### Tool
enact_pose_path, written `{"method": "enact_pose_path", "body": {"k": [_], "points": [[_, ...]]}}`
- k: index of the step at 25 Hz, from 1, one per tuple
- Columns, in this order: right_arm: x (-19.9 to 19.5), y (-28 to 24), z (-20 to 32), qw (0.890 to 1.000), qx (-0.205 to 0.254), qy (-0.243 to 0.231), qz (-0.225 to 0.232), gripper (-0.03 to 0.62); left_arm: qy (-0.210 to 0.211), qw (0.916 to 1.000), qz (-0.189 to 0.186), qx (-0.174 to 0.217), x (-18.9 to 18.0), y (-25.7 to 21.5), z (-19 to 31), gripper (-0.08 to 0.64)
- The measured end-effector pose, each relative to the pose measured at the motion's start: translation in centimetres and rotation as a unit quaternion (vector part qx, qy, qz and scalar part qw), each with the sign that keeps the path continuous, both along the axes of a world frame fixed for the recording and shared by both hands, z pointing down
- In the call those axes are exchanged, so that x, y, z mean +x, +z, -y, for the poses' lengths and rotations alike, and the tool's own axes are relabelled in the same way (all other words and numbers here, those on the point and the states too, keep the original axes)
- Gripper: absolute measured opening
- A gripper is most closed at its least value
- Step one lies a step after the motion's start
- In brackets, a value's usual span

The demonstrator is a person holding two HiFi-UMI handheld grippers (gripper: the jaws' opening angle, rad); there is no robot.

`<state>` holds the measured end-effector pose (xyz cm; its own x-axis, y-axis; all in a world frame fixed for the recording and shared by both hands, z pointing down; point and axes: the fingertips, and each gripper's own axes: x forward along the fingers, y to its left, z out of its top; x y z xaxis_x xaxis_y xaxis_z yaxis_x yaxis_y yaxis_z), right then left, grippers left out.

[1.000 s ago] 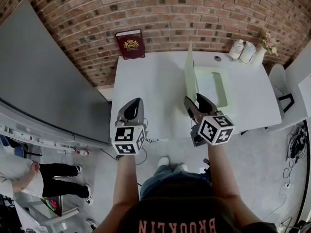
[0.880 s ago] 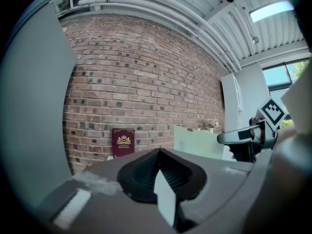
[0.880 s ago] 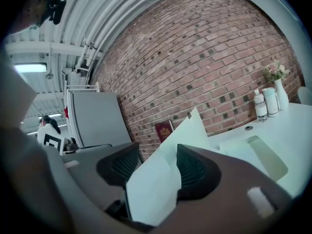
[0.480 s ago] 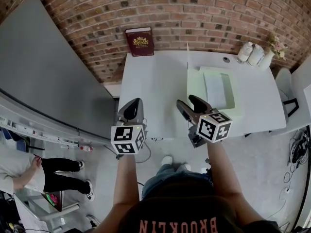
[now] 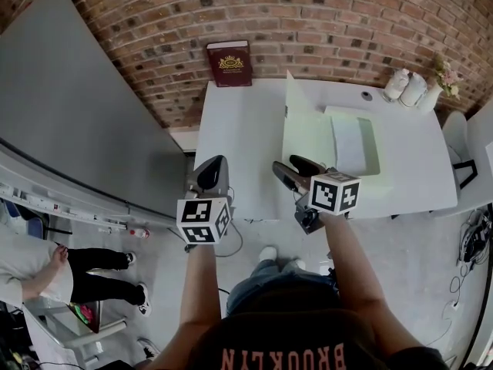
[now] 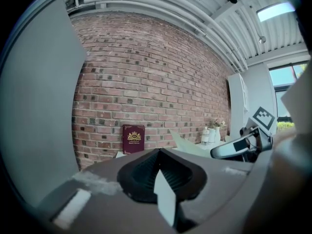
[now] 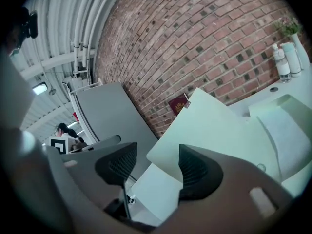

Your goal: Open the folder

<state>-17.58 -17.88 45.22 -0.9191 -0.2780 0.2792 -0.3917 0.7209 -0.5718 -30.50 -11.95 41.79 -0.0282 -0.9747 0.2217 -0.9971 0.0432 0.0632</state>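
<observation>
A pale green folder (image 5: pixel 350 149) lies on the white table (image 5: pixel 239 153) with a sheet of paper inside. Its cover (image 5: pixel 306 129) stands raised and leans to the left. My right gripper (image 5: pixel 291 168) hovers at the table's front edge just below the cover's near corner, jaws wide open. In the right gripper view the cover (image 7: pixel 219 126) shows beyond the right gripper (image 7: pixel 157 152), and the pads do not press on it. My left gripper (image 5: pixel 209 174) stays off the table's front left corner, shut and empty, and the left gripper (image 6: pixel 158 155) has its pads together.
A dark red book (image 5: pixel 229 63) leans on the brick wall at the table's back left. White bottles (image 5: pixel 407 85) and a vase of flowers (image 5: pixel 445 75) stand at the back right. A grey panel (image 5: pixel 77 114) runs along the left. A person (image 5: pixel 46 280) stands at lower left.
The folder's cover has swung from upright to leaning left. My right gripper has let go, opened wider and drawn back and down toward the table's front edge. The left gripper shifted slightly.
</observation>
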Motion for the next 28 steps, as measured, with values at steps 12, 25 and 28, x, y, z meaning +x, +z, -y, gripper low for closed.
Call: {"method": "enact_pose_path", "body": {"k": [12, 25, 28], "points": [[-2.8, 3.7, 0.4, 0.996, -0.09, -0.007, 0.013, 0.244, -0.004, 0.9998, -0.006, -0.016, -2.2, 1.4, 0.6, -0.009], [-3.9, 9.3, 1.9, 0.99, -0.078, -0.002, -0.118, 0.187, -0.001, 0.9992, -0.024, -0.033, -4.1, 3.4, 2.8, -0.009], [-4.2, 10.7, 1.7, 0.984, -0.053, -0.013, -0.167, 0.181, 0.001, 0.9986, -0.031, -0.042, -4.1, 4.4, 3.1, -0.009]]}}
